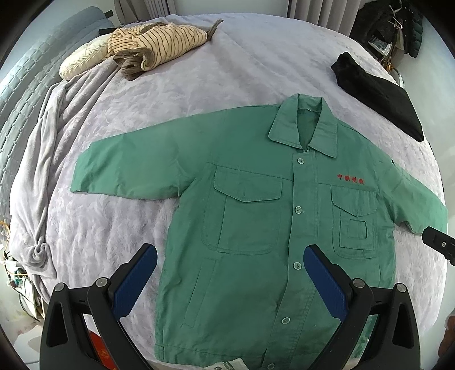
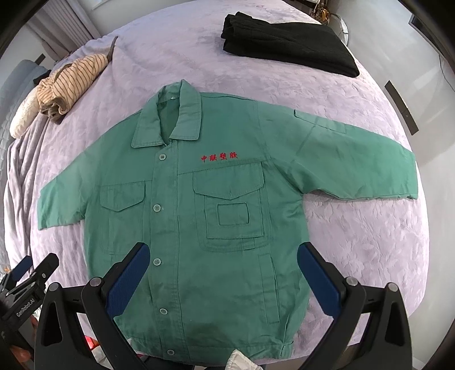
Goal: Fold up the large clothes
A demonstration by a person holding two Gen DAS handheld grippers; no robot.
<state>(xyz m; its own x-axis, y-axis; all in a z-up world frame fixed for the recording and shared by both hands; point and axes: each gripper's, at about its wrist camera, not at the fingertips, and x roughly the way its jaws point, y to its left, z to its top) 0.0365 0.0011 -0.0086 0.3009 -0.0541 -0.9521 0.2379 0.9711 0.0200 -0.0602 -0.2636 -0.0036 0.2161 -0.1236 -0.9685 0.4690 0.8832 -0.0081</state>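
Green buttoned cotton work jacket (image 1: 256, 216) lies face-up and spread flat on the lavender plush bedspread (image 1: 176, 94), both sleeves out. Folding looks not yet begun (no crease anywhere). Left gripper (image 1: 230, 270) and right gripper (image 2: 223, 270) hover over the hem, both spread wide, empty; next, I'd guess, each must pinch a sleeve.

A home bedroom — a bed (image 1: 227, 71) under a lilac blanket (image 2: 355, 227), curtains (image 1: 318, 11) behind.

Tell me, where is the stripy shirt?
The stripy shirt lies crumpled at the far left of the bed, beside a cream pillow and well beyond the green jacket; the right wrist view also shows it far left.
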